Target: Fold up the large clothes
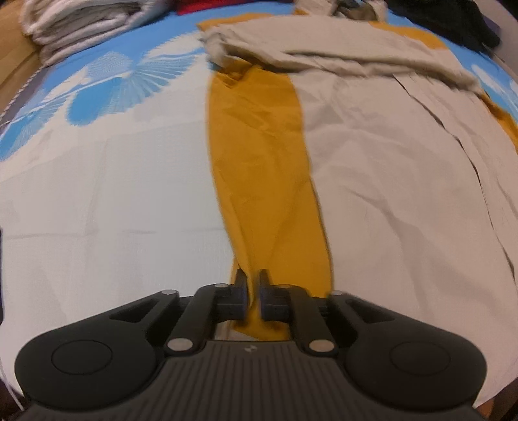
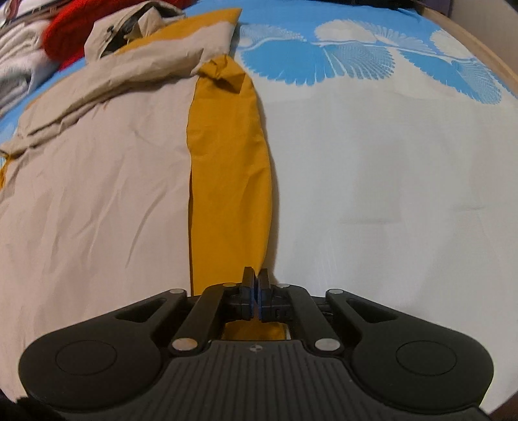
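Observation:
A large beige and mustard-yellow garment (image 1: 388,168) lies spread on the bed, its beige sleeves folded across the top. My left gripper (image 1: 253,278) is shut on the near hem of its left yellow side panel (image 1: 259,155). In the right wrist view the same garment (image 2: 97,168) lies to the left. My right gripper (image 2: 255,275) is shut on the near hem of the right yellow side panel (image 2: 226,168).
The bed sheet (image 1: 97,194) is white with blue feather prints (image 2: 356,55). Folded pale towels (image 1: 81,26) sit far left, a red garment (image 2: 68,35) and dark clothes (image 1: 453,22) at the far edge. A wooden bed rim (image 2: 479,45) runs at the right.

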Demonstrator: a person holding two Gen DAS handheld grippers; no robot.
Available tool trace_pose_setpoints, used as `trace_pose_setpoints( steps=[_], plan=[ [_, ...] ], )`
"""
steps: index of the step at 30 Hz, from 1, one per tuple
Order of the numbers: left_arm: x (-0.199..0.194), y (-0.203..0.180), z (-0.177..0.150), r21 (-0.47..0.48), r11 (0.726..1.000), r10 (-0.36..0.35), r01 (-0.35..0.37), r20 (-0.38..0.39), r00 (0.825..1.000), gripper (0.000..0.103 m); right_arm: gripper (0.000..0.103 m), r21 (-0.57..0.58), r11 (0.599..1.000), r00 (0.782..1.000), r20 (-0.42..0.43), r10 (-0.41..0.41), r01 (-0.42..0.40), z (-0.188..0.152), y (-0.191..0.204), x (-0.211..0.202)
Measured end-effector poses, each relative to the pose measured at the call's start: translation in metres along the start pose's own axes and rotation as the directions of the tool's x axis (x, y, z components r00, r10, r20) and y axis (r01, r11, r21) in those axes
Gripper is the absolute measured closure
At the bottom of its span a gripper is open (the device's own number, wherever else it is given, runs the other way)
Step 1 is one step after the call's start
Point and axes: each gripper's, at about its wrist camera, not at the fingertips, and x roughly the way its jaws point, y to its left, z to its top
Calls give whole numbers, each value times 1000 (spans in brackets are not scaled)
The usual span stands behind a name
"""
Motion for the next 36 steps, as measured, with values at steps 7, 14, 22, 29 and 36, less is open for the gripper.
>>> trace_pose_setpoints(
  steps=[7,14,22,29,36],
  plan=[
    [-51,41,124,-189,982,34,18,268,963,3,45,54,998,984,176,13,-23,103,13,-49],
    [-17,-2,347,-213,952,-102,221,461,882,0,33,64,948,831,502,240,-312,315,107,-55],
    [136,-102,475,-65,988,-94,137,452,887,0,27,227,898,862,440,251,-378,430,196,113],
    [210,-145,493,5,998,-57,63,495,867,103,26,222,895,881,377,287,-387,419,175,197],
    [150,-179,379,448,893,-286,-37,629,723,103,26,279,862,861,422,285,-423,391,144,193]
  ],
)
